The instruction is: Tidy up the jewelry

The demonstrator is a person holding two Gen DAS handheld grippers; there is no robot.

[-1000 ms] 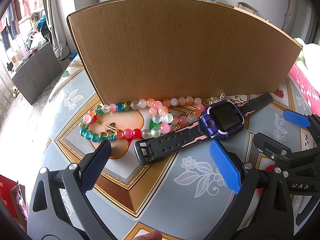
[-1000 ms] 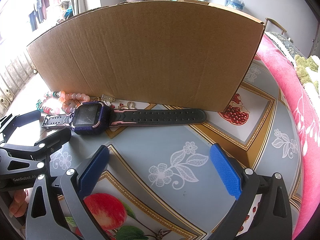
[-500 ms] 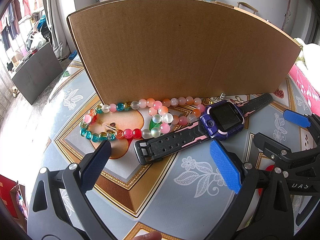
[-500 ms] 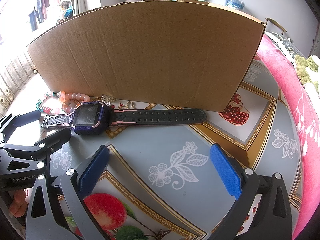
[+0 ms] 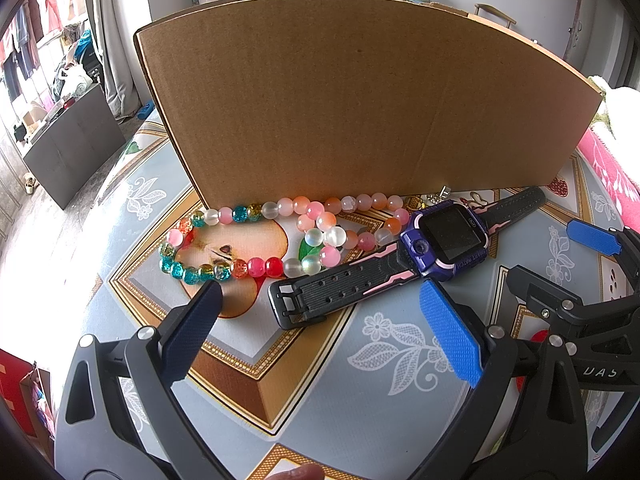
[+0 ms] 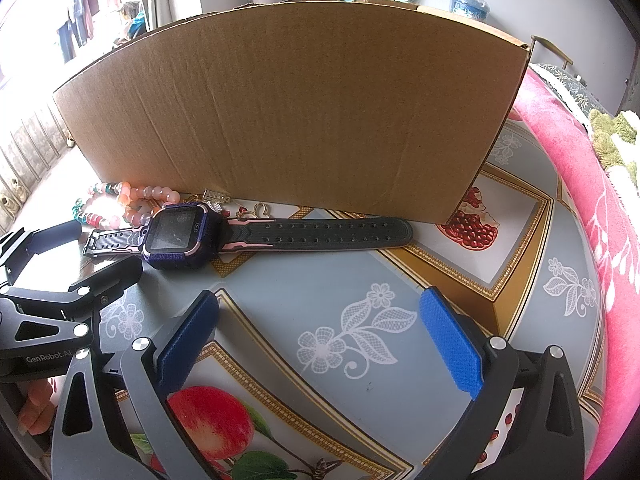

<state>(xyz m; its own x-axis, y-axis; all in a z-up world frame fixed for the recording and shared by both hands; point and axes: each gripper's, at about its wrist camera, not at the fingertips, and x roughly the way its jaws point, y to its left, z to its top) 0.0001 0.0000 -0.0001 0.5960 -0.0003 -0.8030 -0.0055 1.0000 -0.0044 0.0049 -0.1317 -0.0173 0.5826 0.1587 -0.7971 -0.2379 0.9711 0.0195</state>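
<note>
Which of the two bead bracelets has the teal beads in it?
The left bracelet, the bigger loop mixing teal, red, yellow and clear beads. The other bracelet, next to the watch, is only pink, orange and milky white.

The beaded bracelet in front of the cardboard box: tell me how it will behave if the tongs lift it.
The beaded bracelet will probably sag and swing, since its string lies in a loose, uneven loop. The glossy round beads look slippery, so pinching a single one may slip. It touches the pink bracelet, which may drag along.
</note>
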